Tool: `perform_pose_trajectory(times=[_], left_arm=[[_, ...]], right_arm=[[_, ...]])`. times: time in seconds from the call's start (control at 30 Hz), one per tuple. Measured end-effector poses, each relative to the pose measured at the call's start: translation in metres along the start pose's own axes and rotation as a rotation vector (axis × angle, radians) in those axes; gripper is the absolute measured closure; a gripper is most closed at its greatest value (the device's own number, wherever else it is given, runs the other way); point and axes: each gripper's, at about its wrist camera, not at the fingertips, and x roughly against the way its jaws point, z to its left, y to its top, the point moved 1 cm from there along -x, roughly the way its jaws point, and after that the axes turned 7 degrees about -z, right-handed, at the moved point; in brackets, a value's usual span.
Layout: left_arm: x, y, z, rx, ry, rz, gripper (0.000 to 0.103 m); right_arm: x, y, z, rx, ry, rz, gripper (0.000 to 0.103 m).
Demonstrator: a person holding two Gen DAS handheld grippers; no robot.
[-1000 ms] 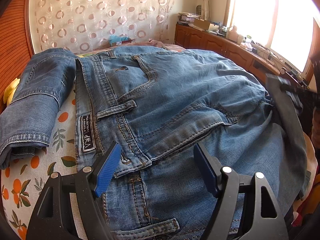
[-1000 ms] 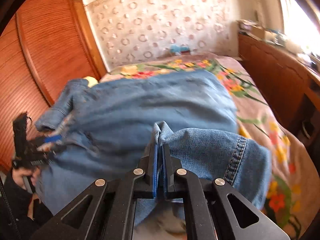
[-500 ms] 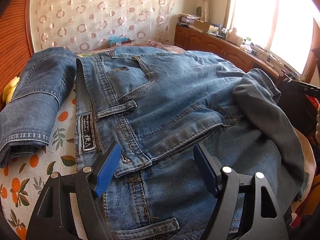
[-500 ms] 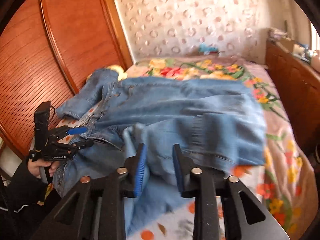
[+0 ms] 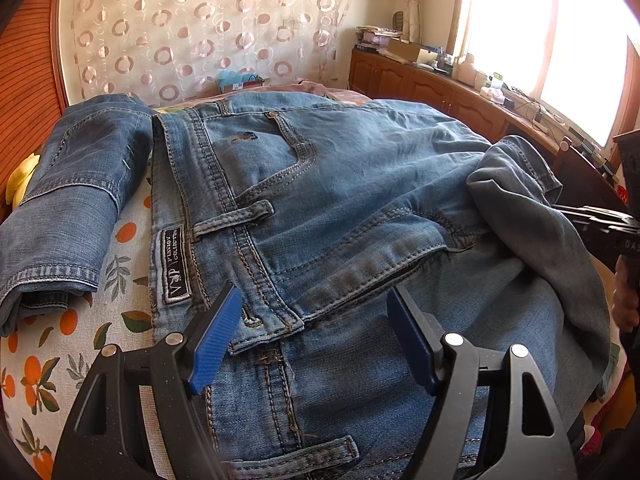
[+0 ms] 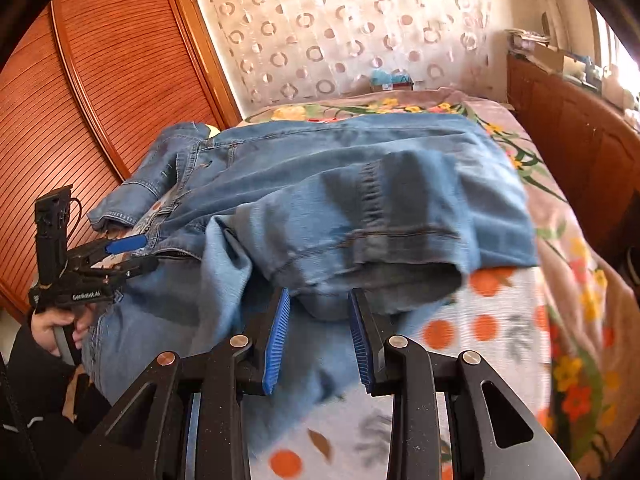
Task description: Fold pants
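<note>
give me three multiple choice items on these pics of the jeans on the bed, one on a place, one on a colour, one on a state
1. Where does the black brand patch sit on the blue denim jeans?
A. on the waistband
B. on a leg hem
C. on the bedsheet

2. What colour are the ribbed pads of the right gripper?
A. red
B. blue
C. white

3. How does the left gripper stand?
A. shut on the waistband
B. shut on nothing
C. open over the jeans

Answers:
1 A, the patch lies on the band beside a belt loop.
2 B, both pads show blue in the right wrist view.
3 C, its jaws stand wide apart with denim below them, unpinched.
</note>
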Motion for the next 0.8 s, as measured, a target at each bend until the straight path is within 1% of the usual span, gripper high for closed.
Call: perform_pose_trajectory(times=[0.17,0.27,0.33,0.37,0.4,0.47,0.53,0.63,0.73,0.8], left_arm=[[0.000,0.000,0.000,0.000,0.000,0.000,0.027],[0.000,0.000,0.000,0.001,0.000,0.000,0.027],[0.000,0.000,0.000,0.001,-0.001,0.000,0.027],[0.000,0.000,0.000,0.001,0.000,0.000,0.027],[0.000,0.000,0.000,0.001,0.000,0.000,0.027],[0.000,0.000,0.000,0.001,0.000,0.000,0.027],[0.000,0.000,0.000,0.000,0.000,0.001,0.027],[0.000,0.000,0.000,0.002,-0.001,0.001,0.027],[-0.001,0.000,0.000,0.001,0.000,0.001,0.027],[-0.001,0.000,0.000,0.002,-0.001,0.001,0.027]], right_arm=[[-0.028,0.004,0.014,0.005,-0.032,-0.015,0.069],[-0.035,0.008,0.016,-0.001,-0.048,-0.053,0.069],[-0.034,0.012,0.016,-0.008,-0.061,-0.094,0.069],[-0.032,0.013,0.016,-0.006,-0.064,-0.120,0.071],[-0.028,0.016,0.018,0.003,-0.061,-0.158,0.083],[-0.019,0.022,0.019,0.012,-0.054,-0.195,0.095],[-0.004,0.029,0.014,-0.001,-0.046,-0.228,0.096],[0.031,0.039,-0.001,-0.015,-0.076,-0.276,0.097],[0.074,0.047,-0.021,-0.030,-0.138,-0.307,0.097],[0.104,0.049,-0.040,-0.039,-0.199,-0.304,0.097]])
